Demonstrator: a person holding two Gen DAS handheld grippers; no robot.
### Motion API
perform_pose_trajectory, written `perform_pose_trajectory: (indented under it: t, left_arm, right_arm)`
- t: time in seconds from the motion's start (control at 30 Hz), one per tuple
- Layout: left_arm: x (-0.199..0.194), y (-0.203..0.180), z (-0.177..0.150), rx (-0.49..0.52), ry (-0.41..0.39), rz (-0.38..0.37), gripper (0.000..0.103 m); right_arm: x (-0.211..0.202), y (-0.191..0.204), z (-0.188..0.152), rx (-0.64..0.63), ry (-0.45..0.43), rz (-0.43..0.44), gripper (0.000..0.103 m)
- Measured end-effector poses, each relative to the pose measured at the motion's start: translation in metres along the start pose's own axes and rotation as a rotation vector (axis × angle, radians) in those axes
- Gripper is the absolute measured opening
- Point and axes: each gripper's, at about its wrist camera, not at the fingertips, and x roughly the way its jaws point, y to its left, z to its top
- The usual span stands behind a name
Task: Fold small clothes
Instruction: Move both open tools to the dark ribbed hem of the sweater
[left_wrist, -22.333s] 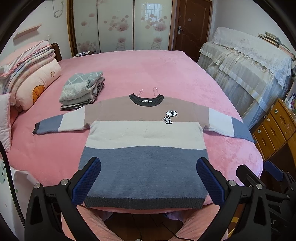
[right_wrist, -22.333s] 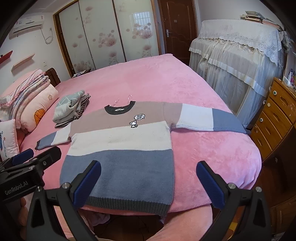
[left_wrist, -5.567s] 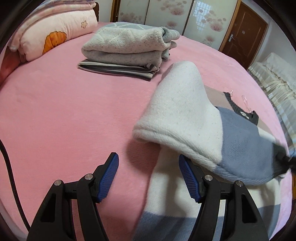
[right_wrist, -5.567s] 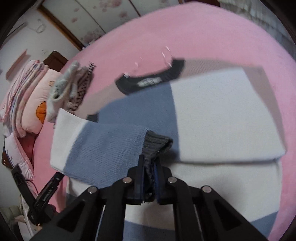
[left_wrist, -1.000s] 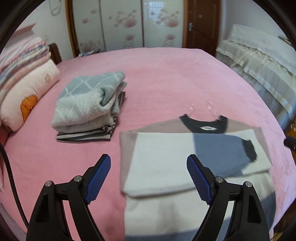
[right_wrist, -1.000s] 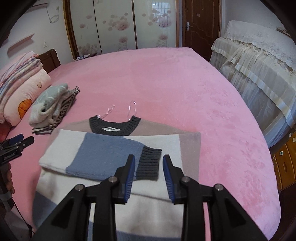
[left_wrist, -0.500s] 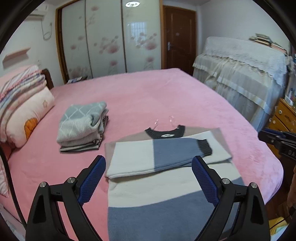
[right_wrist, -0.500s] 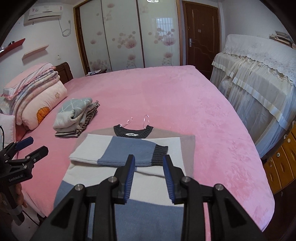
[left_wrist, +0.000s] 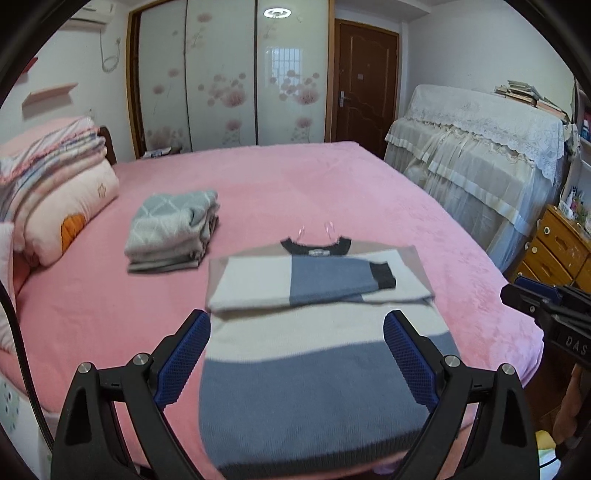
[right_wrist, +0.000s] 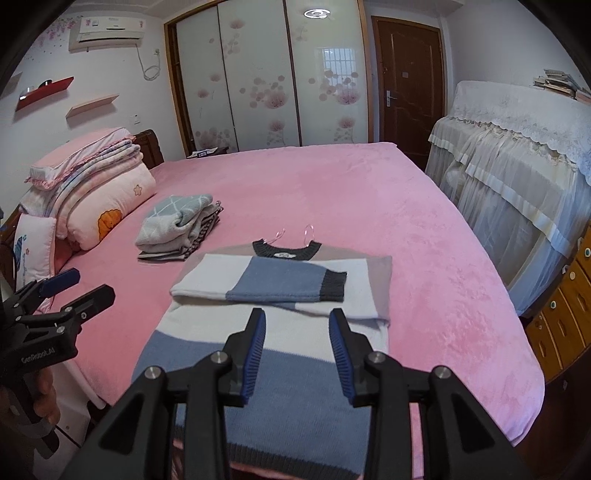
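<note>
one sweater (left_wrist: 317, 354), one folded pile (left_wrist: 173, 229), two empty tongs (right_wrist: 297, 347).

One sweater (left_wrist: 317, 332) on one bed (left_wrist: 332, 184), one pile (left_wrist: 173, 229) of folded clothes (layers uncountable), two hangers (right_wrist: 295, 234), two grippers (left_wrist: 295, 354) (right_wrist: 297, 347).

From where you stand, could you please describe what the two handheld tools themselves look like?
Both are matte black plastic frames with silver screw heads at the joints. The left tool carries two long fingers faced with blue, cross-hatched rubber pads; the right tool has the same ribbed blue pads. White lettering marks each body, and a black cable trails beside the left one.
</note>
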Motion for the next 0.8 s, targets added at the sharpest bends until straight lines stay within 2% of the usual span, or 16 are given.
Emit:
perform_pose_trajectory:
  t: [0.23, 0.43, 0.53, 0.8]
  left_arm:
    - [0.004, 0.013, -0.039, -0.008, 0.055, 0.017, 0.094]
    - [0.018, 0.034, -0.078, -0.013, 0.086, 0.029, 0.094]
    - [0.03, 0.045, -0.104, -0.025, 0.132, 0.039, 0.094]
    - [0.067, 0.081, -0.174, -0.052, 0.272, 0.08, 0.094]
  right_arm:
    - [-0.002, 0.009, -0.04, -0.023, 0.029, 0.019, 0.036]
    - [-0.001, 0.002, -0.077, -0.061, 0.001, -0.027, 0.036]
    - [0.005, -0.008, -0.097, -0.048, 0.005, -0.031, 0.036]
    - [0.034, -0.04, -0.146, 0.012, 0.127, -0.007, 0.036]
